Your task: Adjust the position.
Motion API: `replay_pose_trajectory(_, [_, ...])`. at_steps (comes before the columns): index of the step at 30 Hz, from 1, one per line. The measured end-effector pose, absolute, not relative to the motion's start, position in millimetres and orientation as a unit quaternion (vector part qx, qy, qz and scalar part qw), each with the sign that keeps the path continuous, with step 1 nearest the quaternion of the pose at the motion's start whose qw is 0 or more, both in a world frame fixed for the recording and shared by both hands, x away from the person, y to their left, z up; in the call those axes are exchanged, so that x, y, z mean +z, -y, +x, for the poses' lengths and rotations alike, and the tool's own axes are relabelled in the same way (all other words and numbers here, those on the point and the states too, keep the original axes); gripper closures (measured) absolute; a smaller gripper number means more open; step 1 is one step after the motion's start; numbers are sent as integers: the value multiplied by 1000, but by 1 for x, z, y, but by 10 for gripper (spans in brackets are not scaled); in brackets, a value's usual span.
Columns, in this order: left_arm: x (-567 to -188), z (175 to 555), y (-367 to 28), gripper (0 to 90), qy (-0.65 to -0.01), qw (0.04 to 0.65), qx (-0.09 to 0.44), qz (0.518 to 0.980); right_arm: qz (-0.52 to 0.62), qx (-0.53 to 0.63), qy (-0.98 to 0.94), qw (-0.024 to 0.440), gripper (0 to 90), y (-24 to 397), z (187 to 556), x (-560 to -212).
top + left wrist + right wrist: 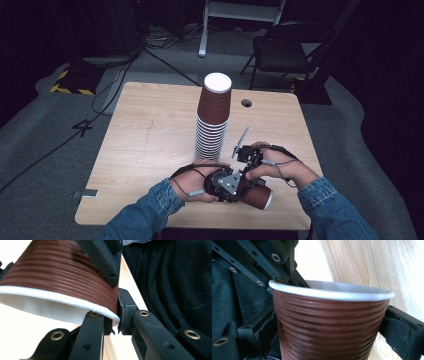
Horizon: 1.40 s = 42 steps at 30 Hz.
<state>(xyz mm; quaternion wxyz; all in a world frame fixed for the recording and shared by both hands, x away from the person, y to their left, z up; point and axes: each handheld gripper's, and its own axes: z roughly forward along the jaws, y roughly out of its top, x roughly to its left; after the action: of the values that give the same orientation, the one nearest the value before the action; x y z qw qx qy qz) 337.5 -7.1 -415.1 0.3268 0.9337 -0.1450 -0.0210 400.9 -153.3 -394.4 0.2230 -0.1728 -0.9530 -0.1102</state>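
The left gripper (239, 186) pinched the ribbed brown paper cup's (258, 196) rim; the right gripper (329, 322), jaws straddling its body apparently without pressing, should have squeezed squarely before lifting.

Ribbed brown paper cup (329, 327) with smooth white rim — matt pale wood-grain table (150, 135).

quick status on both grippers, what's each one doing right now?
Left gripper: shut on the rim of the loose brown cup.
Right gripper: jaws on either side of that cup's body; cannot tell whether they press on it.
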Motion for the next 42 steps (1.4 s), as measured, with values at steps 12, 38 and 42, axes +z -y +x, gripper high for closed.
replay_pose_trajectory(12, [-417, 340, 6, 733, 123, 352, -35, 927, -182, -106, 952, 221, 118, 156, 400, -395])
replay_pose_trajectory(38, [-414, 340, -50, 427, -21, 447, -29, 894, -199, -183, 948, 167, 131, 182, 407, -360])
replay_pose_trajectory(42, [-417, 339, -70, 415, -48, 455, -15, 889, -206, -214, 943, 148, 130, 192, 410, -352])
